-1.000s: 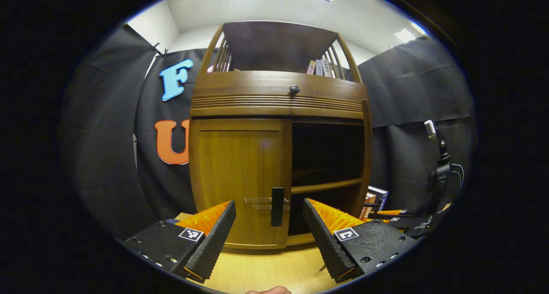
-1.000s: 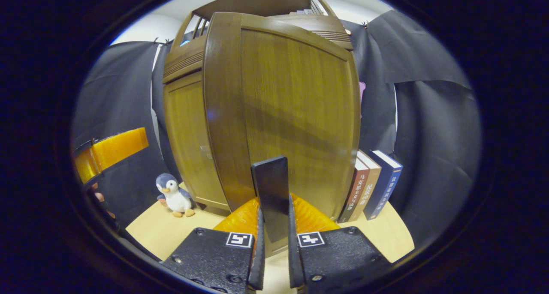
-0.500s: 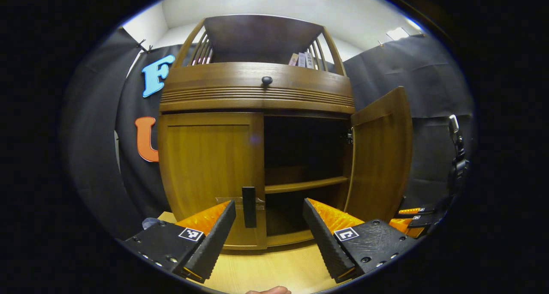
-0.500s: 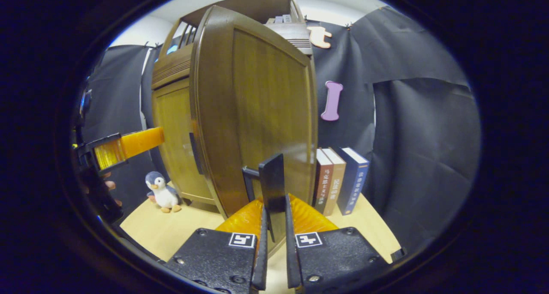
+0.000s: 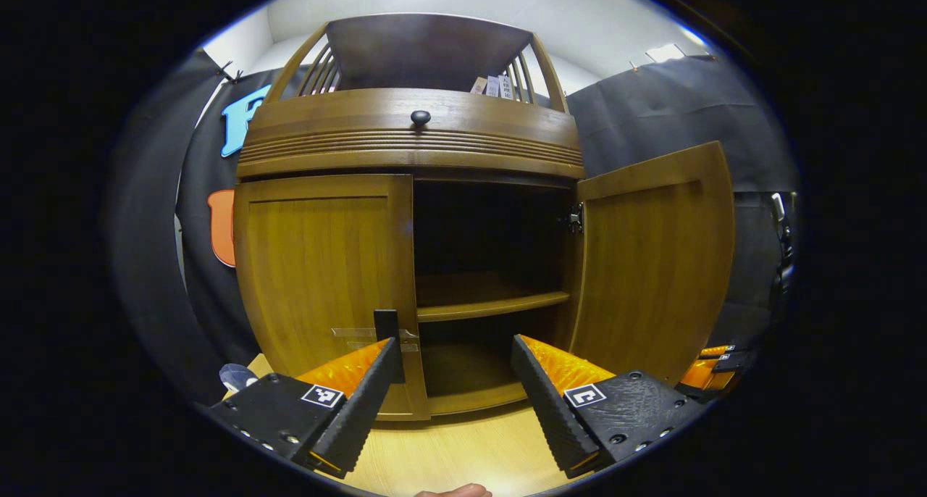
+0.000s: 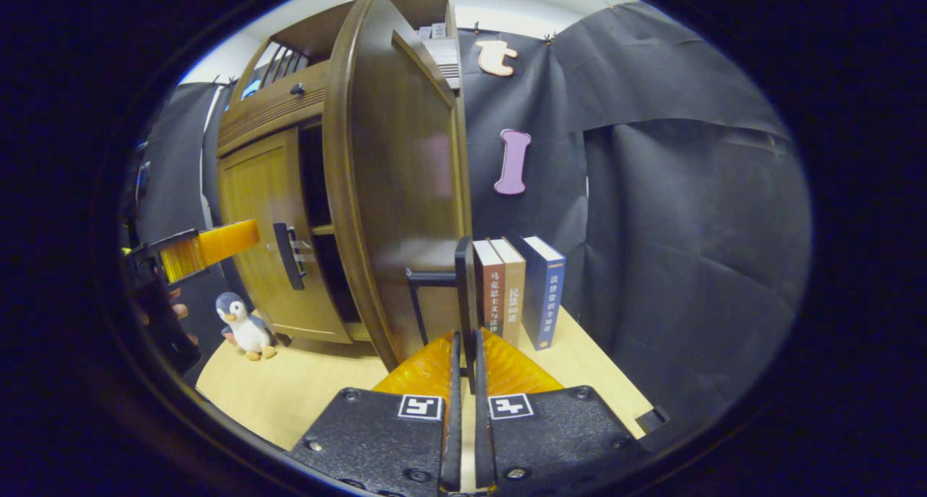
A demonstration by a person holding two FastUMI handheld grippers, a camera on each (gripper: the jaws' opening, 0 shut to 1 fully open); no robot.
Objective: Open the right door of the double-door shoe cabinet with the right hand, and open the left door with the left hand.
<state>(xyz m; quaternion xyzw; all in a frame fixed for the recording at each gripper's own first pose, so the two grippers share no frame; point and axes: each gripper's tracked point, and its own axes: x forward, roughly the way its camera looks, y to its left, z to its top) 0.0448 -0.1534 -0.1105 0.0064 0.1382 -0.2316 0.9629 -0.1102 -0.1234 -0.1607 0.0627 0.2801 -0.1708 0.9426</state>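
Two brown wooden doors front the shoe cabinet (image 5: 409,131): the right door (image 5: 652,258) stands swung wide on its hinge, the left door (image 5: 322,280) lies flush and closed. Much of the opened compartment is dark; one wooden shelf (image 5: 492,305) can be made out, but the back of the space cannot. The left door's dark upright handle (image 5: 386,324) is partly covered by the left gripper (image 5: 455,388), whose jaws are spread wide and grasp nothing; one fingertip sits in front of the handle, and contact cannot be judged. In the right gripper view, the right gripper (image 6: 463,381) has its jaws clenched on the right door's thin dark handle (image 6: 463,294), both fingers pressing it. The cabinet stands on a pale wooden tabletop (image 6: 290,395), whose near edge is cut off. Three upright books (image 6: 518,290) stand against the black cloth just beside the open door, and one small plush penguin (image 6: 244,325) sits near the tabletop's left edge, below the closed door. A hand (image 6: 177,316) behind the far gripper is mostly hidden.
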